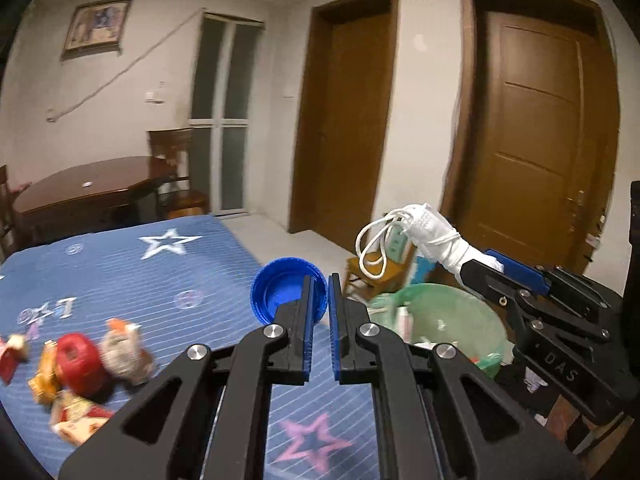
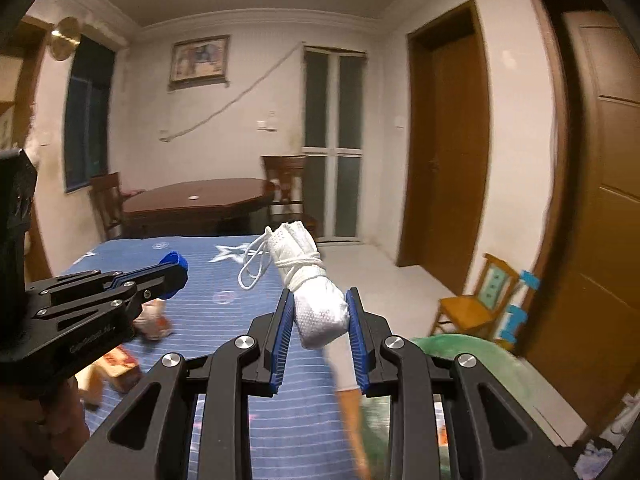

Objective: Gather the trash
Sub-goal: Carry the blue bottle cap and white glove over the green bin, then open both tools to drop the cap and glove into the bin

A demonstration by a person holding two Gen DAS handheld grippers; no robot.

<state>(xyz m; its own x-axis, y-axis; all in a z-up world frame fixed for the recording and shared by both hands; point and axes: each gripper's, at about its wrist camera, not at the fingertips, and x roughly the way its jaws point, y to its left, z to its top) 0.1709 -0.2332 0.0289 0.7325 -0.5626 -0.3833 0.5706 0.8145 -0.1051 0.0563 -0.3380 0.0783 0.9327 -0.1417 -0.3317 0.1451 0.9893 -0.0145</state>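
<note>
My left gripper (image 1: 321, 280) is shut on the rim of a blue plastic cap (image 1: 280, 294), held above the right edge of the blue star-patterned tablecloth (image 1: 168, 280). My right gripper (image 2: 320, 294) is shut on a white rolled face mask (image 2: 316, 304) tied with its own ear loops. In the left wrist view the right gripper (image 1: 480, 262) holds the mask (image 1: 436, 236) above a green bin (image 1: 480, 320). From the right wrist, the left gripper (image 2: 178, 274) and the cap (image 2: 174, 260) show at the left. A red apple (image 1: 76, 356), crumpled paper (image 1: 124, 352) and snack wrappers (image 1: 76, 420) lie on the cloth.
The green bin (image 2: 472, 360) stands on the floor right of the table and holds some rubbish. A small yellow wooden chair (image 2: 476, 304) is behind it. Farther back are a dark dining table (image 2: 200, 200), chairs and brown doors (image 1: 536, 128).
</note>
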